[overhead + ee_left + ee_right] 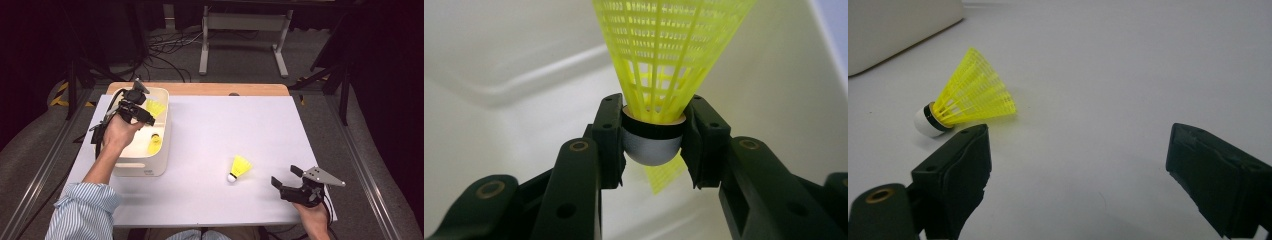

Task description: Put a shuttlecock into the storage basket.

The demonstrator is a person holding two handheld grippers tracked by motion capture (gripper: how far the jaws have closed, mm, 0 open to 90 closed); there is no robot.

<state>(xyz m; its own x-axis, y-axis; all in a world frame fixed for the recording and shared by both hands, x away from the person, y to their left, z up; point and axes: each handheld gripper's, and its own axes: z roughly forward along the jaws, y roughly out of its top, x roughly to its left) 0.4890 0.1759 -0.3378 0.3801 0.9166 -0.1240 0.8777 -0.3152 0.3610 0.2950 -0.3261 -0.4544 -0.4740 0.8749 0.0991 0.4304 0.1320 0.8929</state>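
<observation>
My left gripper (148,114) hangs inside the cream bin (165,131) at the table's left, shut on the cork of a yellow shuttlecock (155,107). In the left gripper view the pads (610,140) clamp the white cork with its black band (653,140), and the yellow skirt points away. Another yellow shuttlecock (154,144) lies on the bin's floor. A third shuttlecock (239,168) rests on its side on the white table top, cork toward me. My right gripper (286,176) stands open near the front right edge, the shuttlecock (965,102) lying just beyond its left jaw.
The white sheet (225,125) covers a wooden table whose far edge (210,89) shows. Beyond it are a grey frame stand (242,30) and cables on the floor. The bin's outer wall (893,25) shows at the top left of the right gripper view.
</observation>
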